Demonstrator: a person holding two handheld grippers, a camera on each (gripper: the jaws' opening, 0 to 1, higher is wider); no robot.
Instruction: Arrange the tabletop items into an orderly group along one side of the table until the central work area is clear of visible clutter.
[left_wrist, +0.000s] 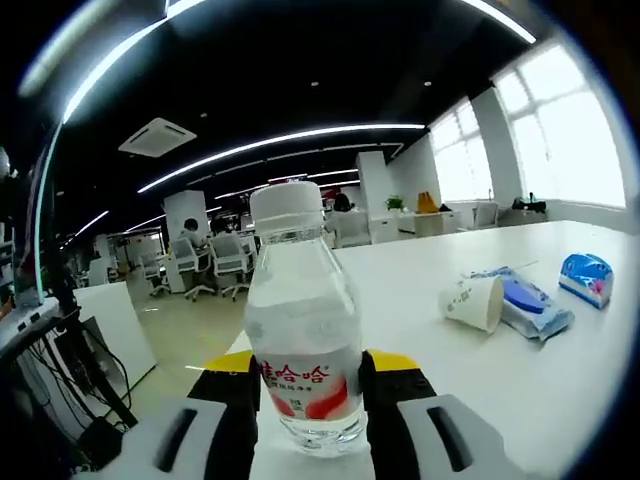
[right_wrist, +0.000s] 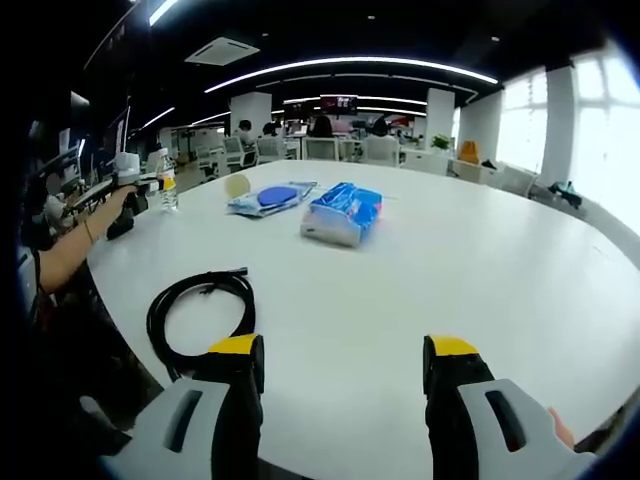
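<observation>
Bottle front and centre in the left gripper view: a clear water bottle (left_wrist: 303, 320) with a white cap and a red-and-white label stands upright on the white table (left_wrist: 540, 380), and the left gripper (left_wrist: 305, 385) has it clamped, both yellow-tipped jaws pressed against its lower sides. To the right of the frame a paper cup (left_wrist: 474, 301) lies on its side, touching a blue-and-white packet (left_wrist: 525, 303), with a second blue pack (left_wrist: 586, 277) further right (near the table's far edge).

Over in the right gripper view, the right gripper (right_wrist: 345, 372) hangs low over bare tabletop, jaws spread wide with nothing between them. Just beside its left jaw, at lower left of the frame, sits a coiled black cable (right_wrist: 200, 305). Upper centre, a blue tissue pack (right_wrist: 343, 213) rests on the table, and behind it to the left the flat blue-and-white packet with the cup at its end. At upper left of that frame a person's hand (right_wrist: 118, 208) holds the other gripper around the bottle, right at the table's edge. Office desks and chairs fill the background.
</observation>
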